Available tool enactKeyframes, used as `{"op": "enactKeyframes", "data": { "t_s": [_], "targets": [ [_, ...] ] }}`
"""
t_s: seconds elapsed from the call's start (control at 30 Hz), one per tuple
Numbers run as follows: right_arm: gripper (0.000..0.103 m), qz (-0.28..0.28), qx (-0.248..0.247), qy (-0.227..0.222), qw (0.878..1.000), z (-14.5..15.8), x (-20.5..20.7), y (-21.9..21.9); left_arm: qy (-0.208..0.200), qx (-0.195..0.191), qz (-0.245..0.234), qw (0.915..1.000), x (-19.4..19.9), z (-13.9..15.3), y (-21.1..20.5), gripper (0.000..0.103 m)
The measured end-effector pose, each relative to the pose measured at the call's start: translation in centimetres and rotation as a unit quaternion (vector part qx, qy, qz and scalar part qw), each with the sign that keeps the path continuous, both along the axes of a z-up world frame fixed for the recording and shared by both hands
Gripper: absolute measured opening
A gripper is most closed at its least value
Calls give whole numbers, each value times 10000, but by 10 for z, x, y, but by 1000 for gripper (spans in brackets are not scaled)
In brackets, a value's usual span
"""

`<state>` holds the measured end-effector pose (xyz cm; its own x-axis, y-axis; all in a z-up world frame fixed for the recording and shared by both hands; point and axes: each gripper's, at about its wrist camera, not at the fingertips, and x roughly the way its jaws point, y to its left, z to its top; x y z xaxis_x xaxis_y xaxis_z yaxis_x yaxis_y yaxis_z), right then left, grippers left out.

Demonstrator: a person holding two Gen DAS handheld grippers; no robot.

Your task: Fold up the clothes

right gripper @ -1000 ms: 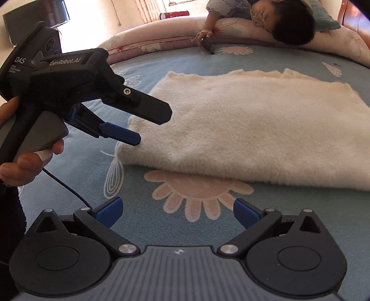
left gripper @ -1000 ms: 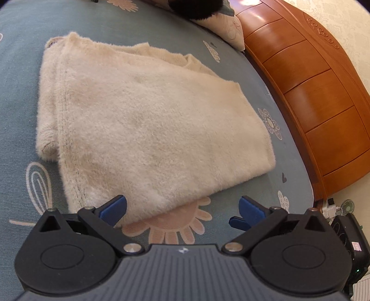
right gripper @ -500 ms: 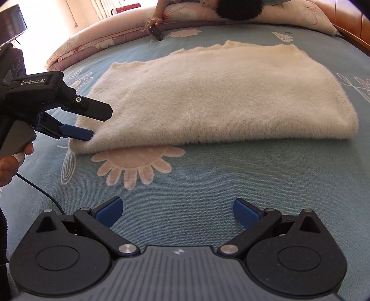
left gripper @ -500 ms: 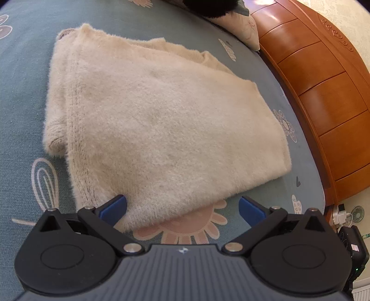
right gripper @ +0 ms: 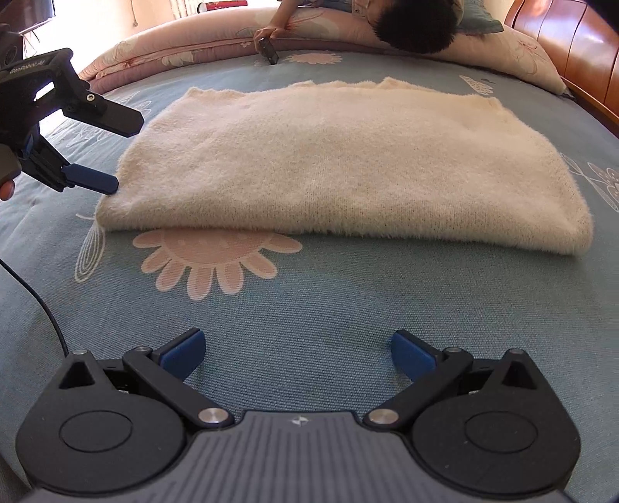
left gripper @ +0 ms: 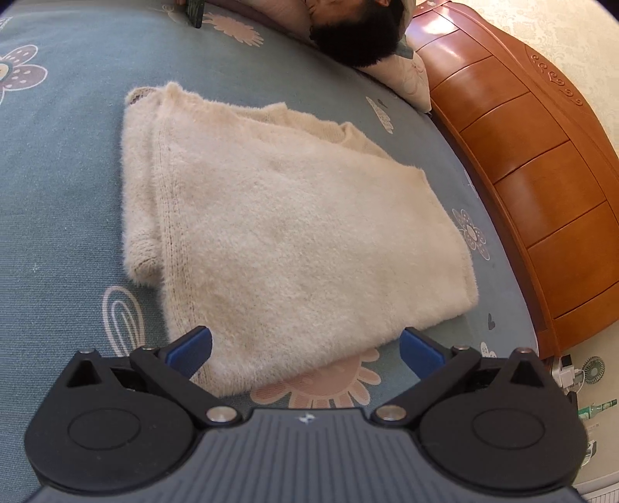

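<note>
A cream fluffy sweater (left gripper: pixel 294 240) lies folded flat on the blue flowered bed sheet (left gripper: pixel 58 193); it also shows in the right wrist view (right gripper: pixel 348 154). My left gripper (left gripper: pixel 305 348) is open, its jaws wide around the sweater's near corner; in the right wrist view it (right gripper: pixel 116 151) sits at the sweater's left corner, one finger above the fabric, one at its edge. My right gripper (right gripper: pixel 296 348) is open and empty over bare sheet, well short of the sweater's near folded edge.
A child (right gripper: pixel 418 23) lies on a pillow at the head of the bed, hand by a dark phone (right gripper: pixel 269 50). A wooden headboard (left gripper: pixel 541 185) runs along the right. A pink quilt (right gripper: pixel 174 50) lies at the far side. A cable (right gripper: pixel 38 305) trails at the left.
The left gripper has pulled back and risen a little, so more of the sweater and bed shows. The right gripper swung right and drew back from the sweater's edge.
</note>
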<state>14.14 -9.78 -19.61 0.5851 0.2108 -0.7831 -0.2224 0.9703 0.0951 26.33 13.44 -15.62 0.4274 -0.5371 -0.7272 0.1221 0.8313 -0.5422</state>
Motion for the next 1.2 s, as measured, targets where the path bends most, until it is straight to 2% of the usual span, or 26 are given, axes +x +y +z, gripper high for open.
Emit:
{"op": "enactKeyframes", "data": {
  "t_s": [0.2,0.4,0.57,0.67,0.8,0.93,1.03,1.07,1.13,1.2],
  "targets": [
    [103,-123,-106,22,9999,-1,2,4,151,336,28,9993,6,-14,-5,102],
    [103,-179,-128,-12,9998,-2,2,4,-98,325,43,9994,-7,5,-2,102],
    [103,-18,-469,-83,9989,-3,-4,11,-396,228,303,9985,-6,22,-5,102],
    [103,-121,-27,-21,9999,7,-7,-5,-414,121,411,9982,-2,20,-11,102],
    [103,-320,617,-387,9968,34,-5,-35,-426,258,521,9974,4,9,-17,102],
    [103,-475,935,-1106,9883,57,31,-49,-567,106,855,9947,6,2,-9,102],
    [103,-714,1405,-1479,9764,61,74,-55,-734,-52,944,9928,9,2,1,102],
    [103,-803,1540,-1480,9736,59,87,-55,-755,-31,969,9924,12,2,3,102],
    [103,-981,1717,-1210,9728,46,112,-55,-714,69,1065,9917,20,-3,3,102],
    [103,-1158,1891,-939,9706,34,137,-55,-617,14,1039,9927,26,-11,1,102]
  ]
}}
